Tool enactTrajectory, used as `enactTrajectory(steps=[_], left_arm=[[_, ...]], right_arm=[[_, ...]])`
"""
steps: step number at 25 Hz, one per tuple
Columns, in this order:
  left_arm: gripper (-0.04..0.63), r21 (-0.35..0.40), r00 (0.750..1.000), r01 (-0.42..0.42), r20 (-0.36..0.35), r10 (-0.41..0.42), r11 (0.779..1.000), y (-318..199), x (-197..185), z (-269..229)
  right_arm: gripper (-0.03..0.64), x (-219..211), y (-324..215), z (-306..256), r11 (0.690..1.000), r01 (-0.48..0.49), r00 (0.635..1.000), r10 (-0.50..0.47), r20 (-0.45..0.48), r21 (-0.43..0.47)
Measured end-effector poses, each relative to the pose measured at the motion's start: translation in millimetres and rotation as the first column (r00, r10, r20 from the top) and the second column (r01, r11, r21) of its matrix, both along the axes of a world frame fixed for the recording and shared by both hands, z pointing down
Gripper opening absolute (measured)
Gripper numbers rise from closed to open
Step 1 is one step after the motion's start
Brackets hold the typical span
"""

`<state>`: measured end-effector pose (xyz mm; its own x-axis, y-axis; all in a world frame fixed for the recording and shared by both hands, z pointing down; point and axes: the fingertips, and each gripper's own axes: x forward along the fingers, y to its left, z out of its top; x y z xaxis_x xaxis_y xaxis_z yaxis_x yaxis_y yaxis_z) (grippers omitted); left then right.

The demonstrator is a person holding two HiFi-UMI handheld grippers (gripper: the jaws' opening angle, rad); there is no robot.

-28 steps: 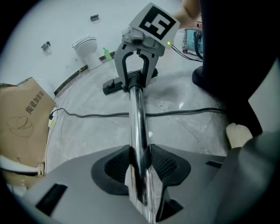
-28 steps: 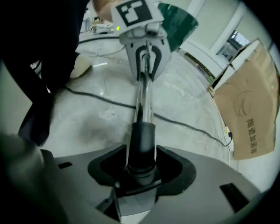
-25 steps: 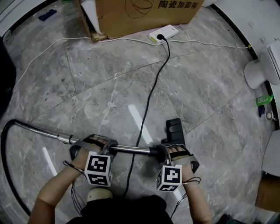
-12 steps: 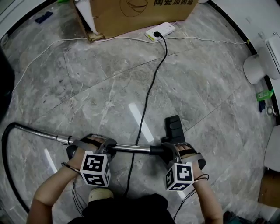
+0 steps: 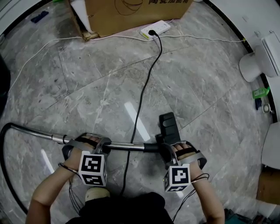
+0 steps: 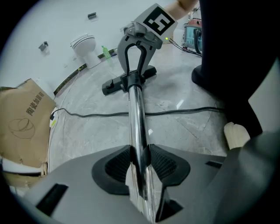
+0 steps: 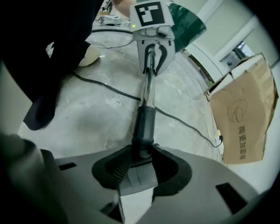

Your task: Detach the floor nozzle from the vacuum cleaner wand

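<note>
The chrome vacuum wand (image 5: 122, 145) lies level across the lower head view. Its black collar meets the neck of the black floor nozzle (image 5: 167, 124), which rests on the floor. My left gripper (image 5: 89, 142) is shut on the chrome tube (image 6: 138, 118), and the pads press both its sides. My right gripper (image 5: 168, 148) has just been closing, with the joint between its jaws. In the right gripper view the pads (image 7: 118, 168) hug the black collar and the grey nozzle neck (image 7: 136, 175). From the left gripper view, the right gripper (image 6: 133, 72) stands over the nozzle (image 6: 114, 85).
A black power cable (image 5: 144, 87) runs under the wand to a white power strip (image 5: 155, 27) by a cardboard box (image 5: 131, 13). A thin white cable (image 5: 52, 43) crosses the marble floor. The black hose (image 5: 4, 148) curves at far left. A white toilet (image 5: 253, 65) stands at right.
The right gripper has shifted a little to the right and up at the nozzle joint. The left gripper keeps its hold on the wand.
</note>
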<state>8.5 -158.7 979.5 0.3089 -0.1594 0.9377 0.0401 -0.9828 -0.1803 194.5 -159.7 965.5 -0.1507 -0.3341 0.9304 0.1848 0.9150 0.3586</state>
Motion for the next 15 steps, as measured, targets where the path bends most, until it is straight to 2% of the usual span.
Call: enactTrajectory(steps=[2,5,7,10,15], left_arm=[[0.149,-0.006,1.000,0.013,-0.008,-0.013,1.000,0.7,-3.5,2.4],[0.146,-0.017,0.999,0.026,-0.042,-0.027,1.000,2.1,-2.5,-0.3],[0.144,-0.021,0.998,0.028,-0.062,-0.029,0.999,3.5,-1.1,-2.9],[0.143,-0.018,0.997,0.025,-0.069,-0.026,1.000,3.9,-1.9,-4.8],[0.141,0.014,0.996,0.000,-0.094,0.001,1.000,1.4,1.7,-12.3]], right_arm=[[0.142,-2.6,0.6,4.5,0.999,0.038,0.999,-0.038,-0.031,-0.006],[0.164,-10.7,2.0,14.5,0.996,0.011,1.000,-0.013,-0.013,-0.092],[0.182,-13.1,2.1,22.0,0.992,0.018,0.999,-0.022,-0.033,-0.123],[0.193,-11.8,-0.7,27.2,0.995,0.043,0.996,-0.051,-0.077,-0.094],[0.192,-5.5,-4.4,20.0,0.997,0.036,0.994,-0.043,-0.105,-0.066]])
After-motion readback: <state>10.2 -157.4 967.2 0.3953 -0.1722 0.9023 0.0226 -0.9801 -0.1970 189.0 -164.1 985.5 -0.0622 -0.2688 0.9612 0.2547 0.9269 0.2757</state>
